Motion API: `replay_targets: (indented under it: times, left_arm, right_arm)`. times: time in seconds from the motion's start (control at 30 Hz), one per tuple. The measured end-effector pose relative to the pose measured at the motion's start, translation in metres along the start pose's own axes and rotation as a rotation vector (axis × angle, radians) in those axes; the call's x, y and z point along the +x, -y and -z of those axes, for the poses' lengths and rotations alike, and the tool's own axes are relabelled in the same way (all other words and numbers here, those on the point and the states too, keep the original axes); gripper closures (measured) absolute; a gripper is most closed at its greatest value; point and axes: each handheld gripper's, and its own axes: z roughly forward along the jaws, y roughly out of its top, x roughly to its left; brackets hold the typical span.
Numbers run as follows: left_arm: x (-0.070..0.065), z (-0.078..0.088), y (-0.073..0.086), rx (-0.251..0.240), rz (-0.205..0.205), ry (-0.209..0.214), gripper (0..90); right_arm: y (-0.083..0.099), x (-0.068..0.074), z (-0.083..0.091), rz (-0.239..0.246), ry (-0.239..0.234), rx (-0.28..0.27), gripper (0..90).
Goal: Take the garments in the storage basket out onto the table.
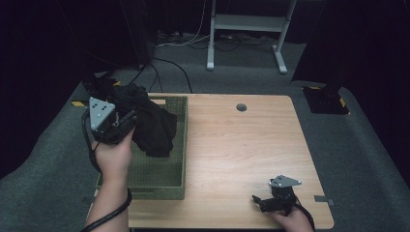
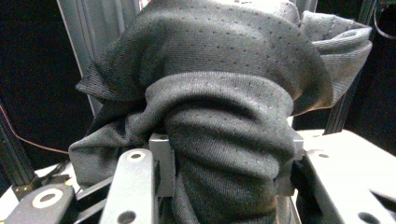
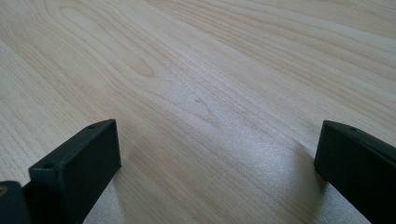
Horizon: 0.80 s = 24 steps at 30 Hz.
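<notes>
Dark curtains and grey carpet ring a pale wooden table [image 1: 241, 145], with a green woven basket [image 1: 179, 159] sitting along its left edge. Raised over the basket's far end, the left gripper [image 1: 126, 117] has its jaws clamped on a dark knitted garment [image 1: 152, 123], which hangs bunched from the grip with its lower folds drooping toward the basket floor. In the left gripper view the cloth [image 2: 224, 140] bulges thickly between the jaws and spills over them, its fine perforated weave plain to see. It looks light, limp and not at all fragile (a sports top, perhaps), so it should sag and swing wherever it is unsupported; a grab on a thick gathered fold seems safer than on a single thin layer, which could slip out. At the table's near right corner the right gripper [image 1: 265, 202] rests low with its jaws wide apart, bare wood between them in its own view [image 3: 215, 154].
</notes>
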Motion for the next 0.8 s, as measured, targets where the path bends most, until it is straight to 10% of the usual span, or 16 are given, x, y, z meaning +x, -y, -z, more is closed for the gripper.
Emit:
replay_targets:
  times: [0.8]
  left_arm:
    - [-0.023, 0.013, -0.033, -0.171, 0.033, 0.086, 55.5]
  right_arm:
    - [0.000, 0.001, 0.000, 0.004, 0.004, 0.002, 0.1]
